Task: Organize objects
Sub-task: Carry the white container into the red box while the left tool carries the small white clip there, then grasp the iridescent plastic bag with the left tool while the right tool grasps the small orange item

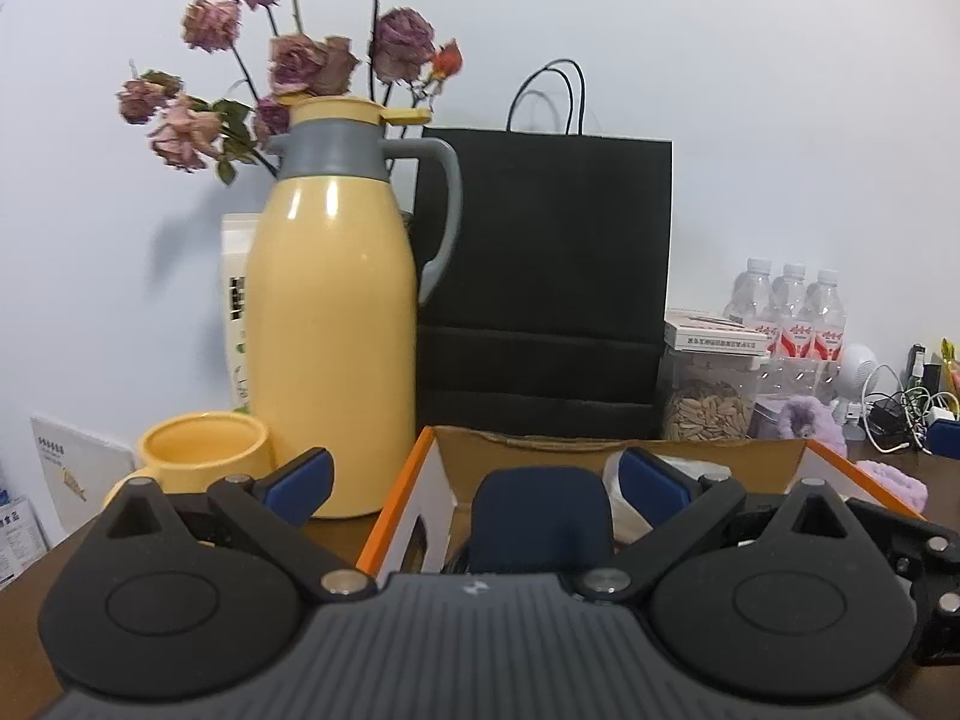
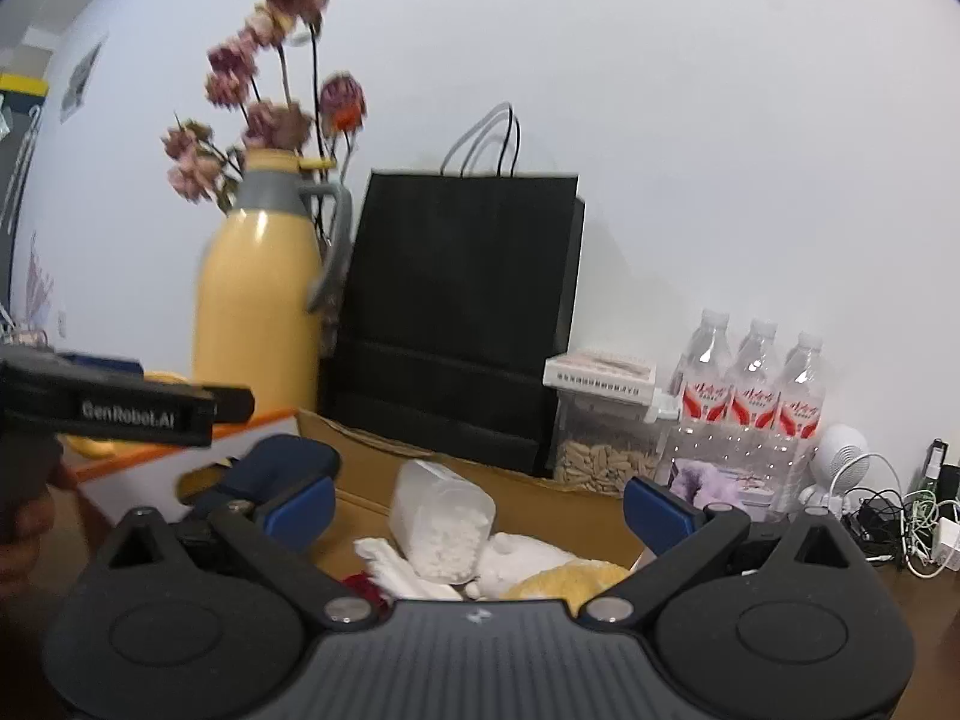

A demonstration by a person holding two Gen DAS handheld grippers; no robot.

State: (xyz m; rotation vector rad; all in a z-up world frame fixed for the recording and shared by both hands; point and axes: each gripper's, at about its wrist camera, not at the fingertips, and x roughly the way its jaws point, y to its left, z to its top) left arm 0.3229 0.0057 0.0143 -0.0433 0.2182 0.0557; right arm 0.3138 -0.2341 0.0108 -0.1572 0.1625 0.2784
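Left tool (image 2: 129, 405), reading "GenRobot.AI", hangs beside the cardboard box (image 2: 384, 441).

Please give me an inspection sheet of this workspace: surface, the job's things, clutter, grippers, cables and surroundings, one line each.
Surface: dark brown wooden table.
Job's things: open cardboard box holding a dark blue object, a clear container of white pieces, white and yellow soft items.
Clutter: yellow thermos, yellow cup, black paper bag, jar of seeds, water bottles, dried roses.
Grippers: left gripper open above the box; right gripper open above the box.
Cables: white and black tangle at far right.
Surroundings: plain white wall.
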